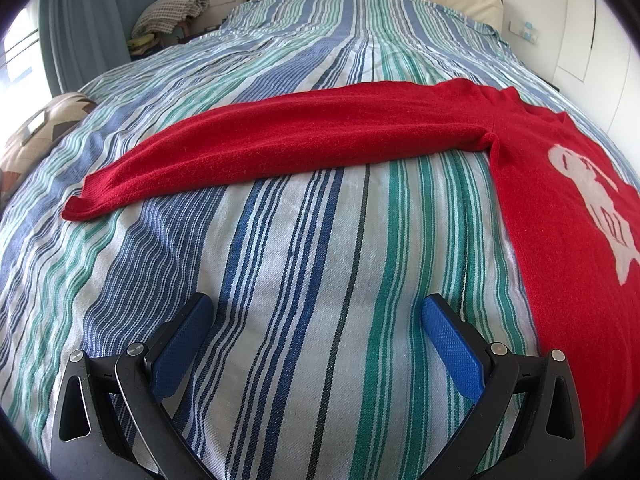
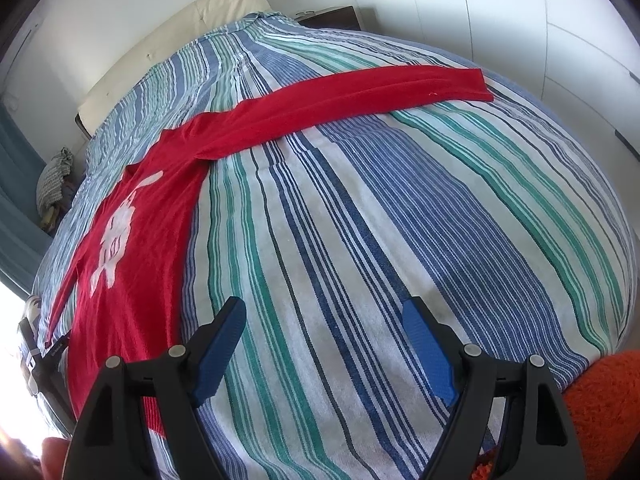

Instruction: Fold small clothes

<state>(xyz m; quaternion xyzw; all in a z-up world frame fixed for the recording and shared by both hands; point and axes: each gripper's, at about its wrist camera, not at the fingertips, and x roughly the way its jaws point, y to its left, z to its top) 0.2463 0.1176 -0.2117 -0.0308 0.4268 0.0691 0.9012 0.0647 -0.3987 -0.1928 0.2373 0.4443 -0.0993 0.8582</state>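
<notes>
left gripper (image 1: 316, 320), right gripper (image 2: 324, 320), jaws wide, angled down

The left tool (image 1: 316, 320) points downward at a slant, its two black arms spread in a wide V. Its blue textured pads (image 1: 452, 344) stand far apart, and nothing lies between them. The right tool (image 2: 324, 326) takes the same slanted, downward pose, with its jaws likewise spread wide and its blue pads (image 2: 426, 350) gripping nothing. A fingertip (image 2: 54, 456) of the person shows at the lower left edge of the right wrist view, beside the tool's black body. Neither tool touches anything.
</notes>
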